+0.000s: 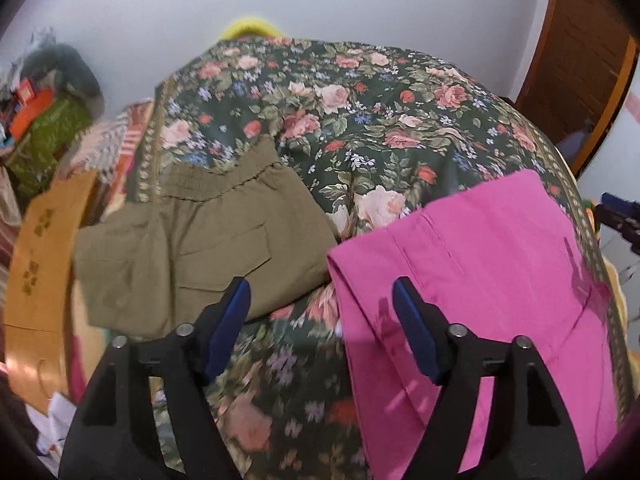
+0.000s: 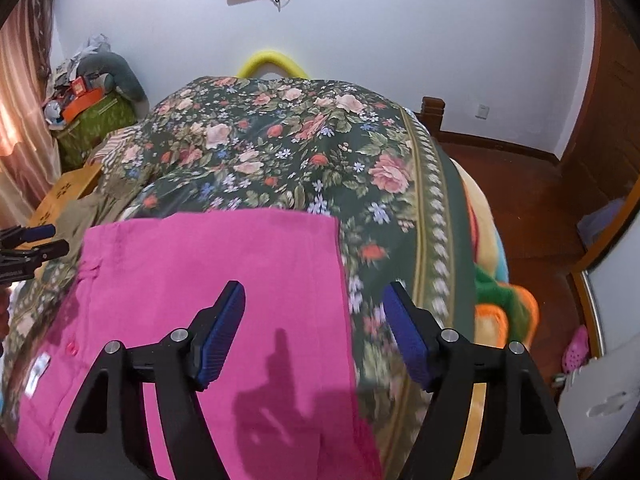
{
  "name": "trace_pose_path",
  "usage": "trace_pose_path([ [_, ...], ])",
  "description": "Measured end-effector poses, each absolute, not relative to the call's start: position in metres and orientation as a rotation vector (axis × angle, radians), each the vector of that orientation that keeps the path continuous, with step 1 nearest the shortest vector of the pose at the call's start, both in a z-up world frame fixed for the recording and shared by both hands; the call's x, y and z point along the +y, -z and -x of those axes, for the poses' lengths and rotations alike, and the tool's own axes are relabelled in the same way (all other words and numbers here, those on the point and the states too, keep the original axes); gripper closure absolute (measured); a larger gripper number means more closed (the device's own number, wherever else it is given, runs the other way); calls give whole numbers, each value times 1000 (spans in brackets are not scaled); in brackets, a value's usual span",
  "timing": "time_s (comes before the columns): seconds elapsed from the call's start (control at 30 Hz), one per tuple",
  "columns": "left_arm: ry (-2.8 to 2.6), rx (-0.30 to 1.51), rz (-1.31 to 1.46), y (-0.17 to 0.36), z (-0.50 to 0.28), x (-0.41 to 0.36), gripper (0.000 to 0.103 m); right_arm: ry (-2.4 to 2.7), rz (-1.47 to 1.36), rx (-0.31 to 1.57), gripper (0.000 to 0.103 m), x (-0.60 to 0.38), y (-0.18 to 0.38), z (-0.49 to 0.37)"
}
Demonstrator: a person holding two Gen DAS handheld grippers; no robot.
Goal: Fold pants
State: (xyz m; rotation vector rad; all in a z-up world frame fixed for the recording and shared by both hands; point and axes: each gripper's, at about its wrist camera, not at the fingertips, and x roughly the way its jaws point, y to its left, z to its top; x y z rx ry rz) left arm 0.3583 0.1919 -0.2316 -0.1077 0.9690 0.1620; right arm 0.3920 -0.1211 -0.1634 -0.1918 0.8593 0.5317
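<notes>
Pink pants [image 1: 480, 280] lie flat on a floral bedspread [image 1: 340, 120], at the right in the left wrist view and centre-left in the right wrist view [image 2: 208, 280]. Folded olive-green pants [image 1: 192, 248] lie to their left. My left gripper [image 1: 322, 292] is open and empty, above the gap between the two garments, its right finger over the pink pants' left edge. My right gripper [image 2: 314, 300] is open and empty above the pink pants' right edge. The left gripper also shows at the left edge of the right wrist view [image 2: 28, 246].
The bedspread [image 2: 280, 148] covers a bed whose right edge [image 2: 444, 240] drops to colourful blankets [image 2: 504, 300] and a wooden floor [image 2: 528, 200]. A cardboard box [image 1: 44, 248] and a cluttered green bin [image 1: 48, 136] stand at the left. A yellow ring [image 2: 272, 64] lies at the far end.
</notes>
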Motion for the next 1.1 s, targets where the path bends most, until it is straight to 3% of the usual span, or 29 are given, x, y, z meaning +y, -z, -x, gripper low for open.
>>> trace_pose_path([
  [0.2,-69,1018,157,258,-379,194,47,-527,167,887,35,-106,183,-426],
  [0.33,-26,1034,141,267,-384,186,65,-548,128,911,35,-100,197,-445],
  [0.47,-35,1018,138,264,-383,184,70,-552,155,932,37,-89,213,-458],
  [0.53,-37,1013,140,264,-383,185,75,-550,144,919,44,-89,214,-461],
  [0.6,-43,1010,128,263,-385,184,79,-549,105,924,72,-90,215,-466],
  [0.7,-66,999,103,258,-385,181,86,-542,107,926,96,-86,215,-465],
  [0.9,-92,959,49,234,-384,175,89,-523,202,878,100,-76,202,-451],
  [1.1,-122,876,-11,184,-383,163,91,-515,150,763,100,-96,145,-436],
])
